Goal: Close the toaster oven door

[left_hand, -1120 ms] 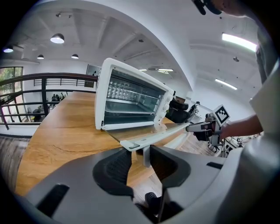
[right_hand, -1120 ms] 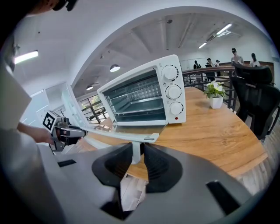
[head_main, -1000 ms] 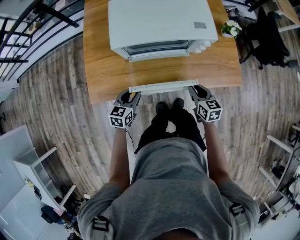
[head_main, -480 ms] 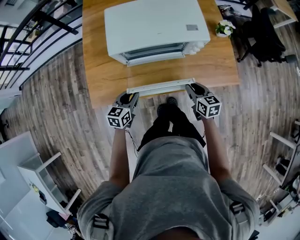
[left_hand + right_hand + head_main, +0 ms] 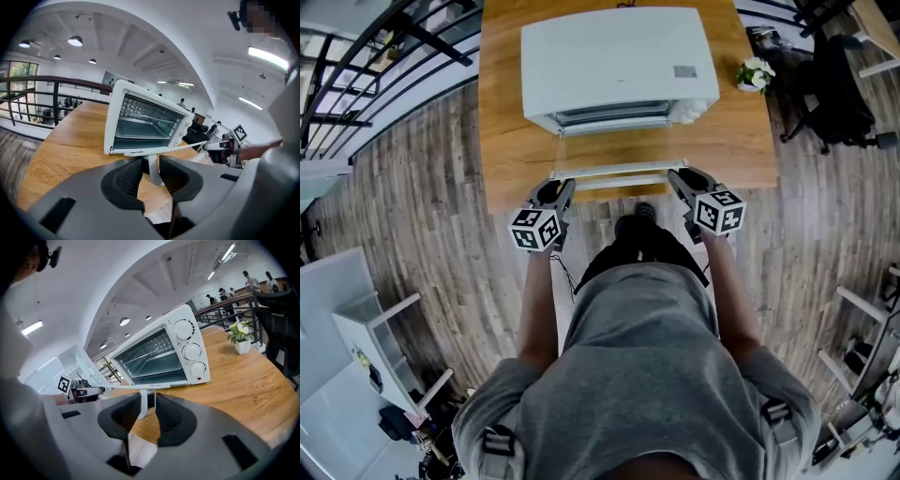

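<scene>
A white toaster oven [image 5: 619,56] stands on a wooden table [image 5: 516,150], its glass door [image 5: 619,172] hanging open toward me, partly raised. My left gripper [image 5: 561,187] is at the left end of the door handle and my right gripper [image 5: 680,180] at the right end. In the left gripper view the handle's white post [image 5: 152,171] is pinched between both pads. In the right gripper view the handle's other post [image 5: 142,404] lies against the left pad with a dark gap at the right pad; these jaws are opening.
A small potted plant [image 5: 755,73] sits at the table's right edge, also seen as the plant [image 5: 241,341] behind the oven's knobs. A black office chair [image 5: 834,84] stands right of the table. A railing [image 5: 356,66] runs at the far left.
Both grippers have moved forward and up with the handle. The door's front edge now lies nearer the oven's mouth than a second ago.
</scene>
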### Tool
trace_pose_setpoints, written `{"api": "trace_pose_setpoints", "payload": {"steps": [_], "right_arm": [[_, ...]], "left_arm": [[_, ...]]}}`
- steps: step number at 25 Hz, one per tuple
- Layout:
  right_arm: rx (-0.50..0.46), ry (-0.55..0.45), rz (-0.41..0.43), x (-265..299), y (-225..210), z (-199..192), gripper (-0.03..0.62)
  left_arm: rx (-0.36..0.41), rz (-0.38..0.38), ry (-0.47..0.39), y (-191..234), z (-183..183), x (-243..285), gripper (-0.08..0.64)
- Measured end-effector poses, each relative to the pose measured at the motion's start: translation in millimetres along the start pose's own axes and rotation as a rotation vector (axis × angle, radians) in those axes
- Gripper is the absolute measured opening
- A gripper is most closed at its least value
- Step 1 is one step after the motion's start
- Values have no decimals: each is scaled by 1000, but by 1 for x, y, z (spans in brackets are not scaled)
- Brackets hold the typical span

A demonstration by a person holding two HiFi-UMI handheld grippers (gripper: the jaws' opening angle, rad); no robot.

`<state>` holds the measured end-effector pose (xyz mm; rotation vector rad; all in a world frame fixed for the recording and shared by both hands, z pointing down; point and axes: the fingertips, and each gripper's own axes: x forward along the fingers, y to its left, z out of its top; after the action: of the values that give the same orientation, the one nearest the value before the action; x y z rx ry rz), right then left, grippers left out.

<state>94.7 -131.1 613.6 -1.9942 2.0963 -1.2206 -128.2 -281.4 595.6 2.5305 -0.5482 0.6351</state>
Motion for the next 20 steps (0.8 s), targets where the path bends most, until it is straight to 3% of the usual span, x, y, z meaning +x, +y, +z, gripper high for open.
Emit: {"api": "trace_pose_setpoints", "payload": {"steps": [5, 20], "right_arm": [[64, -7, 38, 4, 2, 21, 108], [186, -47, 170, 8, 3, 51, 110]], "left_arm": [[-73, 25, -65, 3, 20, 1, 127], [-163, 88, -185, 10, 49, 0, 126]]}}
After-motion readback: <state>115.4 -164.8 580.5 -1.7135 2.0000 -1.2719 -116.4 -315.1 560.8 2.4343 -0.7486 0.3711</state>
